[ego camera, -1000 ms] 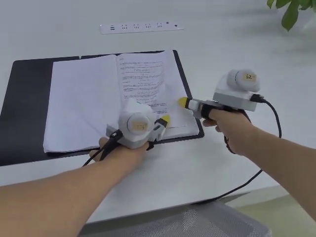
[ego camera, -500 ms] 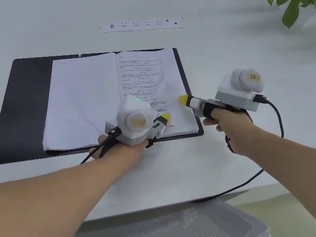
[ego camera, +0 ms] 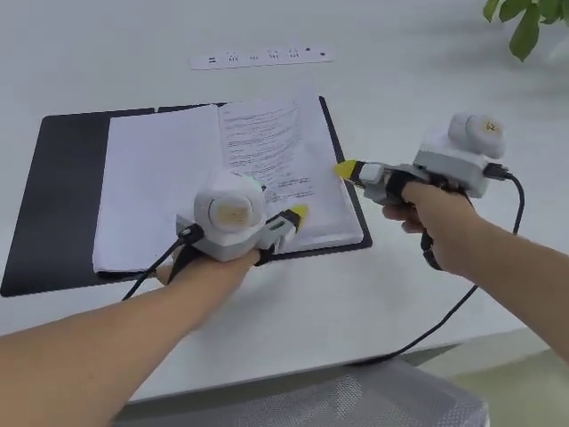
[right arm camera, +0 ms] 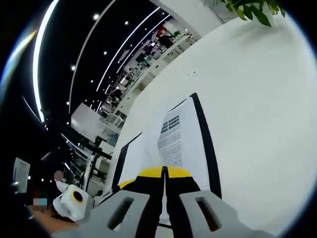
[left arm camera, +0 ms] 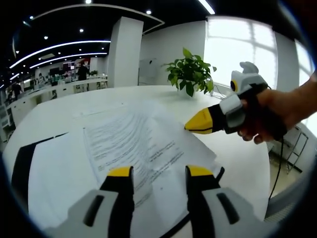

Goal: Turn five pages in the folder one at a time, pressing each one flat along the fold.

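Left gripper (left arm camera: 154, 173), jaws apart, sits low over the printed page (ego camera: 267, 147) of the open folder (ego camera: 53, 205), which lies on the white table (ego camera: 400, 80). Right gripper (ego camera: 345, 169), jaws pressed together, points at the folder's right edge.

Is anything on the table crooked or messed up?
Only a little: the printed page in the black folder seems to bow up instead of lying flat, near the shut right tongs. Nothing looks spilled or torn.

Black folder (ego camera: 53, 196) lies open, printed page (ego camera: 271, 156) on right
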A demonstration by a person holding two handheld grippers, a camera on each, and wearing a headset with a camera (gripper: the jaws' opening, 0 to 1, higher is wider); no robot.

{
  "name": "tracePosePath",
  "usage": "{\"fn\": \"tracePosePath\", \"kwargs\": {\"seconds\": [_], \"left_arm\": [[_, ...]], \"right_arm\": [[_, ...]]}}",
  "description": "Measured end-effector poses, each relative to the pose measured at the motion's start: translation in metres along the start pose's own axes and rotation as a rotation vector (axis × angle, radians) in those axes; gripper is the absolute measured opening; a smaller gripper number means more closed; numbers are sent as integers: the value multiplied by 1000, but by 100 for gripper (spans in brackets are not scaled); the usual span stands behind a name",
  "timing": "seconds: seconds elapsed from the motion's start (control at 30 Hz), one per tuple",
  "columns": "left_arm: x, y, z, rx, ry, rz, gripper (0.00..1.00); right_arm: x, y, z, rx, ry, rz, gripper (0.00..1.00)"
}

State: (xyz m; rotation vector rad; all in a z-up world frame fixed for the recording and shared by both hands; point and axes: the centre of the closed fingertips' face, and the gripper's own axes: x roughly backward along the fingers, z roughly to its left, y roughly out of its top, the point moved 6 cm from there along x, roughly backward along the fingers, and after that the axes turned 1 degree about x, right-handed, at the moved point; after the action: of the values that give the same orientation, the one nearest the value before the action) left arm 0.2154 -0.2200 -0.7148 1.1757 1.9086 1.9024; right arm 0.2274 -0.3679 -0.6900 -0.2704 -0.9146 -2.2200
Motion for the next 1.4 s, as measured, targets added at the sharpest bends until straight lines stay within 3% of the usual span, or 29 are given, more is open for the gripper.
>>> {"fn": "tracePosePath", "kwargs": {"seconds": [0.17, 0.37, 0.53, 0.8, 0.97, 1.1, 1.4], "left_arm": [[18, 14, 8, 24, 9, -42, 42], [49, 28, 21, 49, 31, -101, 43], [78, 32, 39, 79, 69, -135, 43], [126, 34, 69, 139, 145, -192, 43], [153, 31, 88, 156, 195, -213, 43], [170, 28, 99, 162, 224, -220, 43], [202, 21, 121, 182, 285, -233, 43]], "right_arm": [[4, 5, 18, -80, 56, -7, 0], [7, 7, 51, -91, 126, -5, 0], [5, 5, 81, -73, 182, -7, 0], [-7, 0, 131, 10, 242, -19, 0], [-18, -15, 164, 164, 240, -5, 0], [-33, -31, 189, 212, 242, 16, 0], [-75, -64, 214, 275, 225, 80, 0]]}}
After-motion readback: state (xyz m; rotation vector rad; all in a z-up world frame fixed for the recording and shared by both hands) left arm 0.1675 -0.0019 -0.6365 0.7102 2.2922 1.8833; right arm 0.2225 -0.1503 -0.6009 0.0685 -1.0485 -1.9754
